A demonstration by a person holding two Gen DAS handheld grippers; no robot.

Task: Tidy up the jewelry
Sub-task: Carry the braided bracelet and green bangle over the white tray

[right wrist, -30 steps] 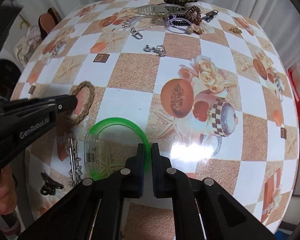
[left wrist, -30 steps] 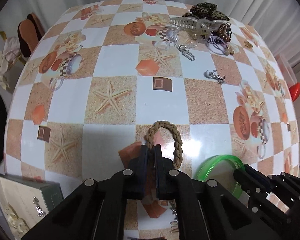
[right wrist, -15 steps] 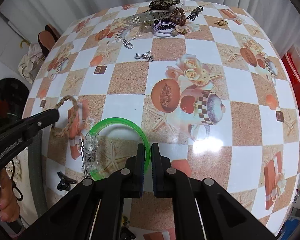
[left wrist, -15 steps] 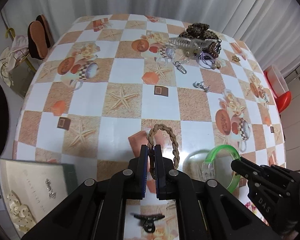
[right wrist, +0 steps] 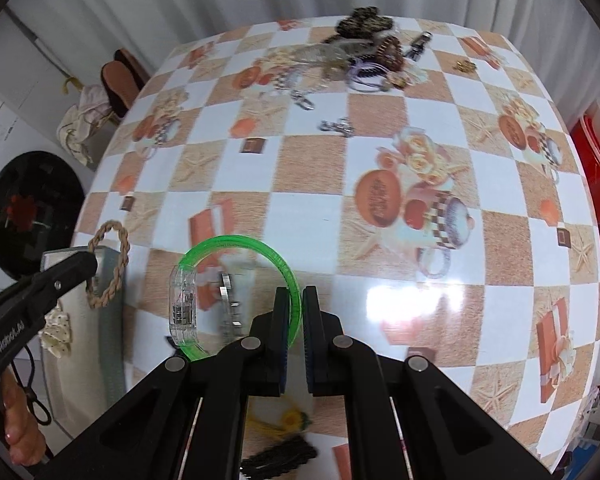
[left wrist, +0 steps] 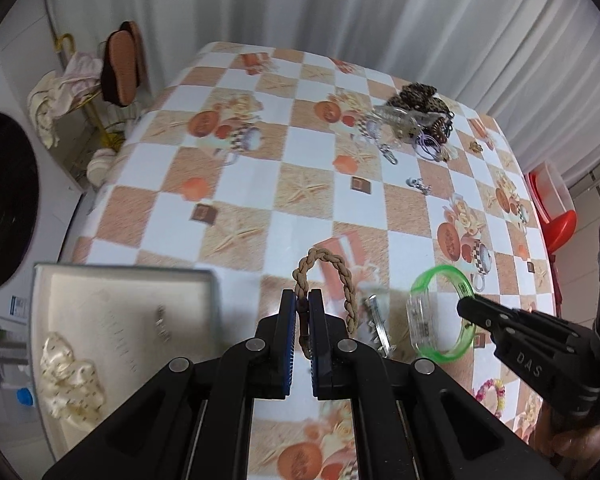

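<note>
Both fingers pinched: braided bracelet (left wrist: pixel 327 280) left, green bangle (right wrist: pixel 244 248) right.

**Counter and what lies on it**

The counter (right wrist: pixel 312 220) wears a checkered cloth printed with starfish and fruit. A heap of hair accessories (right wrist: pixel 360 48) lies at its far edge, a small metal clasp (right wrist: pixel 336 126) nearer, a silver clip (left wrist: pixel 376 320) closest.

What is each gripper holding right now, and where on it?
Left gripper: braided rope bracelet, by its band. Right gripper: green bangle, by its rim.
</note>
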